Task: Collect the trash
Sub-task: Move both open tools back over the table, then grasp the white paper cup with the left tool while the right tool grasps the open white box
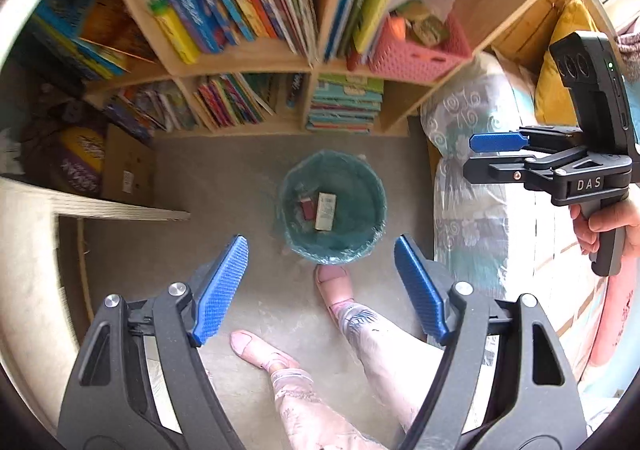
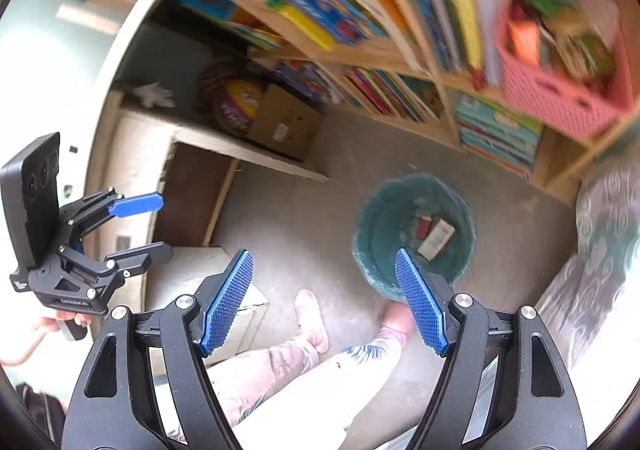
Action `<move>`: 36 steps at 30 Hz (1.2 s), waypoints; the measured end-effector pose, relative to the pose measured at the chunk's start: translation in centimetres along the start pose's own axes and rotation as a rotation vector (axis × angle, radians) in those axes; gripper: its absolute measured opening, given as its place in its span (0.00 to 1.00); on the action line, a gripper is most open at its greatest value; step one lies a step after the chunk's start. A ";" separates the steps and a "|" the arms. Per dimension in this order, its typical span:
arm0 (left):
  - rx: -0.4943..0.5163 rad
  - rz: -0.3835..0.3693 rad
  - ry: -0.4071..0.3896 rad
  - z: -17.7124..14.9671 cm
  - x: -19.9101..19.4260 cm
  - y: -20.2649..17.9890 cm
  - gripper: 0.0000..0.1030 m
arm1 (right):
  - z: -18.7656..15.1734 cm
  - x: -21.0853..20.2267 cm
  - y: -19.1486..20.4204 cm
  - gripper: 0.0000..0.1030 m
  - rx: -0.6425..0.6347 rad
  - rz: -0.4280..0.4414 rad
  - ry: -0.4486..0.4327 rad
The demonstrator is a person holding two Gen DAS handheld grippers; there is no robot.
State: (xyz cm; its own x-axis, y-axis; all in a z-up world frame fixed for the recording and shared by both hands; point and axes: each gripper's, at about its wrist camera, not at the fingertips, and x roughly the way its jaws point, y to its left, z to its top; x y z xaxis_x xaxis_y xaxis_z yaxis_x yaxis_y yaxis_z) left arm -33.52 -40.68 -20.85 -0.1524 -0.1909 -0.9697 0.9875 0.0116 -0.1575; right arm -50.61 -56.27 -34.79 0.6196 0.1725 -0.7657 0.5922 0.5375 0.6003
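A teal-lined trash bin (image 1: 372, 209) stands on the grey floor below me, and shows in the right wrist view (image 2: 368, 246) too. Inside lie a white carton (image 1: 326, 211) and a small red item (image 1: 307, 207). My left gripper (image 1: 320, 286) is open and empty, held above the floor just in front of the bin. My right gripper (image 2: 324, 298) is open and empty, above the floor left of the bin. Each gripper shows in the other's view: the right one (image 1: 496, 159) at the right edge, the left one (image 2: 138, 226) at the left.
A wooden bookshelf (image 1: 280, 61) full of books and a pink basket (image 1: 420, 53) stands behind the bin. A cardboard box (image 1: 128, 169) sits left. A patterned bed edge (image 1: 468, 177) runs on the right. The person's feet (image 1: 336, 286) stand close to the bin.
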 end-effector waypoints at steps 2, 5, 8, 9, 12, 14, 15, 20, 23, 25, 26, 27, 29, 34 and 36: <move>-0.019 0.020 -0.027 -0.4 -2.1 0.5 0.73 | 0.9 -0.9 1.9 0.73 -0.059 0.008 -0.005; -0.053 0.052 -0.068 -1.2 -5.2 1.5 0.75 | 2.3 -1.7 4.8 0.73 -0.150 0.020 -0.010; -0.091 0.084 -0.106 -2.3 -8.1 2.8 0.75 | 3.6 -2.4 8.2 0.73 -0.238 0.048 -0.013; -0.109 0.099 -0.123 -2.9 -9.3 3.4 0.75 | 4.1 -2.6 9.4 0.73 -0.267 0.058 -0.015; -0.161 0.135 -0.166 -4.7 -12.4 5.2 0.78 | 5.7 -2.9 13.3 0.73 -0.348 0.089 -0.022; -0.202 0.160 -0.199 -6.2 -14.4 6.7 0.81 | 6.7 -3.0 16.4 0.73 -0.406 0.112 -0.032; -0.228 0.176 -0.220 -7.2 -15.7 7.7 0.82 | 7.2 -3.0 18.0 0.73 -0.432 0.123 -0.038; -0.337 0.247 -0.288 -11.7 -20.4 12.7 0.83 | 9.7 -2.0 26.0 0.73 -0.567 0.182 -0.052; -0.397 0.315 -0.311 -14.2 -22.6 16.0 0.84 | 11.0 -0.9 30.4 0.73 -0.651 0.200 -0.044; -0.439 0.349 -0.324 -15.6 -23.6 17.7 0.85 | 11.6 -0.2 33.2 0.73 -0.696 0.213 -0.037; -0.467 0.367 -0.332 -16.6 -24.2 18.9 0.85 | 11.9 0.1 34.6 0.73 -0.718 0.221 -0.034; -0.490 0.377 -0.340 -17.4 -24.9 19.8 0.86 | 12.3 0.5 35.9 0.73 -0.739 0.226 -0.032; -0.528 0.397 -0.354 -19.0 -25.9 21.6 0.86 | 12.8 1.3 38.6 0.73 -0.783 0.234 -0.030; -0.591 0.448 -0.371 -22.1 -27.5 25.2 0.87 | 13.3 3.4 44.2 0.73 -0.859 0.252 -0.018; -0.622 0.452 -0.385 -22.9 -27.8 26.8 0.87 | 13.5 4.2 45.9 0.73 -0.878 0.256 -0.010</move>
State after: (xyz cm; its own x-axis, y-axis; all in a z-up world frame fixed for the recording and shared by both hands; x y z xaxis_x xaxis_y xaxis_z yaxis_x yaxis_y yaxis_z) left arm -3.81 -12.57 -2.36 0.3856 -0.3569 -0.8508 0.7308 0.6811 0.0455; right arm -13.87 -42.01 -7.39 0.6845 0.3679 -0.6294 -0.1661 0.9193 0.3567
